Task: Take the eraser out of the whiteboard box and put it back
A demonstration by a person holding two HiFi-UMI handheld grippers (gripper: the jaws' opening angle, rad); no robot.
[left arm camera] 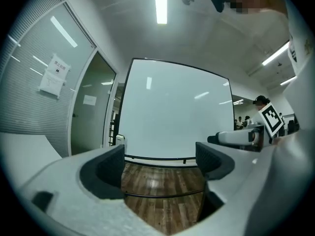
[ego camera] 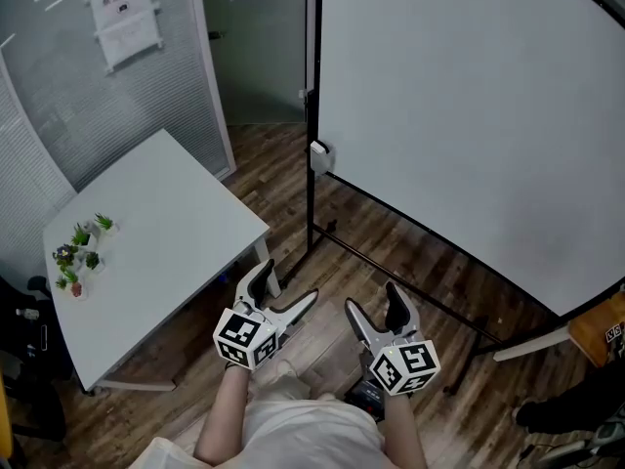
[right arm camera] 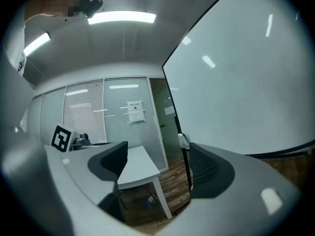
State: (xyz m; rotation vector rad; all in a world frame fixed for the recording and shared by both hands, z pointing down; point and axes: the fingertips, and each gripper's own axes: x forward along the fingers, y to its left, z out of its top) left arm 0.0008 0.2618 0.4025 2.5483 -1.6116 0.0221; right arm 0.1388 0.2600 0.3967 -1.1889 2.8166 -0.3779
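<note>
White and small, the whiteboard box [ego camera: 318, 156] hangs on the dark left post of the whiteboard [ego camera: 469, 115], well apart from both grippers. The eraser itself cannot be seen in any view. Going by the task, it probably sits inside that box, too small and too far off to make out. The left gripper [ego camera: 285, 283] and the right gripper [ego camera: 373, 299] are held level in front of the person, side by side above the wooden floor [ego camera: 410, 252]. Each has its jaws spread wide, with nothing but floor, board or the white table [ego camera: 166, 223] showing between them. An eraser of this kind is likely very light, with a stiff plastic back and a soft felt face, so it should neither slip much nor break. The felt would give under a hard squeeze, though. The better hold is probably across the two long sides of the hard back, near the middle, so that it does not swing. The box looks narrow, so one jaw may need to slide in beside the eraser without knocking the box on its post.
</note>
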